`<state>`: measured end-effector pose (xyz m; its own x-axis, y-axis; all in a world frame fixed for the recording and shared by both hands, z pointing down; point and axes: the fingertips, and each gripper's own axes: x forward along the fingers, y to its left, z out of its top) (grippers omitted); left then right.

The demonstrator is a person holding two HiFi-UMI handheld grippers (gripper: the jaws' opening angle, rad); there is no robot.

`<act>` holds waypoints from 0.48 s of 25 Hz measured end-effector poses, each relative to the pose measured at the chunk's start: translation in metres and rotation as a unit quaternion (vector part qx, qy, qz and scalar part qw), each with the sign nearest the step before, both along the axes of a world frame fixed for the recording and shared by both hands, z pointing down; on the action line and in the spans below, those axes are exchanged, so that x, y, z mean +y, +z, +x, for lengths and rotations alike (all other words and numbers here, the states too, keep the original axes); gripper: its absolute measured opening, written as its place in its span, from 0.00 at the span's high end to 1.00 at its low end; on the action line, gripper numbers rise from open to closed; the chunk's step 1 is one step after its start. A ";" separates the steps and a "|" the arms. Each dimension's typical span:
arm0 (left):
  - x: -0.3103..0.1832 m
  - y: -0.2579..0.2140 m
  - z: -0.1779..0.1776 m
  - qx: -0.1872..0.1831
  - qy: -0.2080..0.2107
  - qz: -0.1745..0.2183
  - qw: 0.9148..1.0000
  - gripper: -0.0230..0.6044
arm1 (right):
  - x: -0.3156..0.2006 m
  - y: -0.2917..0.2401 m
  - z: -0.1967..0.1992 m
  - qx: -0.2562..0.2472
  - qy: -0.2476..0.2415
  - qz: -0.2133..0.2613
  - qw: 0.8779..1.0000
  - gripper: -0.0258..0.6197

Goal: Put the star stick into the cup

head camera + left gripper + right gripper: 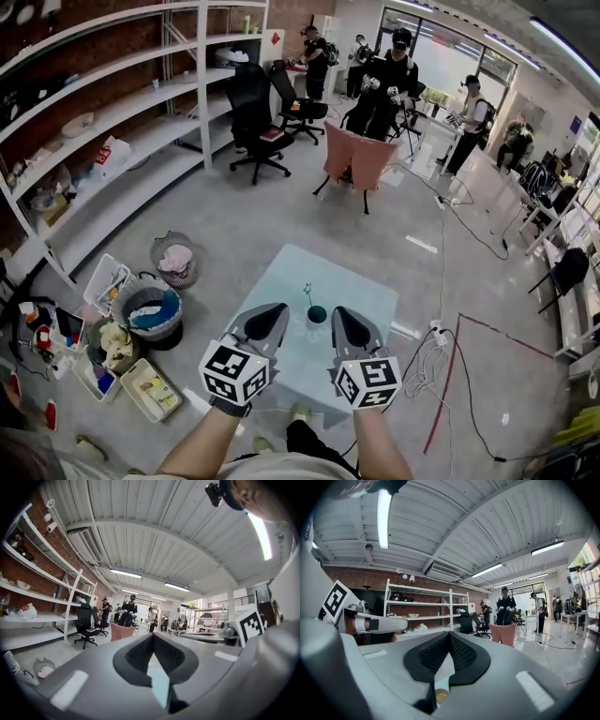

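Observation:
In the head view a small dark cup [317,316] stands on a pale square table [281,281]. A thin star stick [307,292] rises upright out of it, star on top. My left gripper [267,320] hovers just left of the cup and my right gripper [343,323] just right of it. Both are shut and hold nothing. The left gripper view shows my left gripper [152,637] with jaws together, pointing across the room. In the right gripper view my right gripper [450,634] looks the same. Neither gripper view shows the cup or stick.
On the floor left of the table stand a round bin [149,309], a wire basket [174,260] and several trays [148,388]. White shelves [112,112] line the left wall. A pink chair [358,157], black office chairs and people are further back. Cables [441,366] lie at the right.

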<state>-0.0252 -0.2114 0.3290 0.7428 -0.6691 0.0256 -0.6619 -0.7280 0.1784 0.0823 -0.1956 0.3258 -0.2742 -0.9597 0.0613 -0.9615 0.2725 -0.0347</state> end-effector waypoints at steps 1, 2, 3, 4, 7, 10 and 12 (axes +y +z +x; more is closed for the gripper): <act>0.001 -0.001 0.001 0.000 0.000 0.001 1.000 0.95 | 0.001 -0.002 0.000 0.000 -0.001 0.002 1.000 0.94; 0.002 -0.003 0.001 0.000 0.000 0.001 1.000 0.95 | 0.002 -0.004 -0.001 0.000 -0.002 0.003 1.000 0.94; 0.003 -0.004 0.001 0.000 0.000 0.002 1.000 0.95 | 0.003 -0.005 -0.003 0.000 -0.003 0.004 1.000 0.94; 0.003 -0.005 0.000 0.000 0.000 0.003 1.000 0.95 | 0.003 -0.007 -0.004 0.001 -0.004 0.005 1.000 0.94; 0.004 -0.009 0.000 0.002 0.000 0.006 1.000 0.95 | 0.005 -0.011 -0.007 0.003 -0.007 0.008 1.000 0.94; 0.007 -0.013 0.002 0.004 -0.001 0.009 1.000 0.95 | 0.007 -0.015 -0.006 0.009 -0.006 0.011 1.000 0.94; 0.009 -0.014 0.002 0.005 0.000 0.010 1.000 0.95 | 0.010 -0.016 -0.006 0.012 -0.005 0.011 1.000 0.94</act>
<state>-0.0230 -0.2020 0.3153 0.7431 -0.6692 0.0043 -0.6599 -0.7316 0.1711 0.0763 -0.1856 0.3098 -0.2820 -0.9583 0.0470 -0.9594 0.2821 -0.0052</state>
